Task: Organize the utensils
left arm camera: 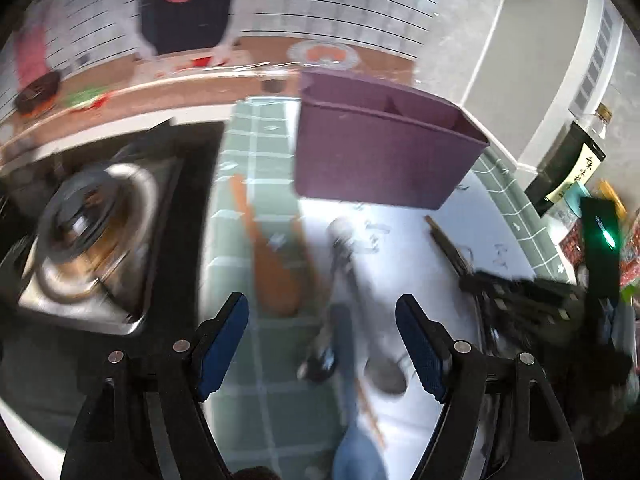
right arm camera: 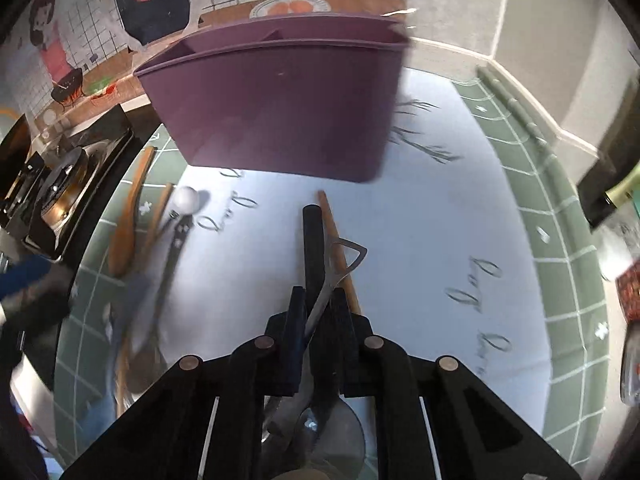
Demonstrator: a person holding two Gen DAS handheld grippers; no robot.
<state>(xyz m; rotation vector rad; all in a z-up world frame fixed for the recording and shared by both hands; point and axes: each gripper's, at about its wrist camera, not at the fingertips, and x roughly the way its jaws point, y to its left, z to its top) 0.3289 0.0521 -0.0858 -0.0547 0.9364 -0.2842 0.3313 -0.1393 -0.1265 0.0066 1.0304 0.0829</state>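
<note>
— So, what is your right gripper [right arm camera: 318, 300] doing?

— Your right gripper is clamped on a bundle of utensils: a black handle [right arm camera: 313, 240], a thin metal handle with a triangular loop [right arm camera: 347, 255] and a wooden stick [right arm camera: 338, 248] stand out past its fingers.

— And your left one?

— Your left gripper [left arm camera: 322, 316] hangs with its blue-padded fingers [left arm camera: 224, 340] spread wide and nothing between them.

— Where are the rest of the utensils?

— Below your left gripper, near the left edge of the white mat [right arm camera: 420, 220], lie a wooden spatula [left arm camera: 276, 272], a white-handled utensil [left arm camera: 344, 248] and a ladle [left arm camera: 384, 376], all blurred. They rest partly on the green tiled cloth [left arm camera: 260, 152].

— And the organizer?

— Your purple bin [right arm camera: 276, 108] stands at the far edge of the mat, a divider visible inside it. Left of the cloth sits a stove burner [left arm camera: 88, 224]; a dark bottle [left arm camera: 572, 164] stands at the right.
</note>
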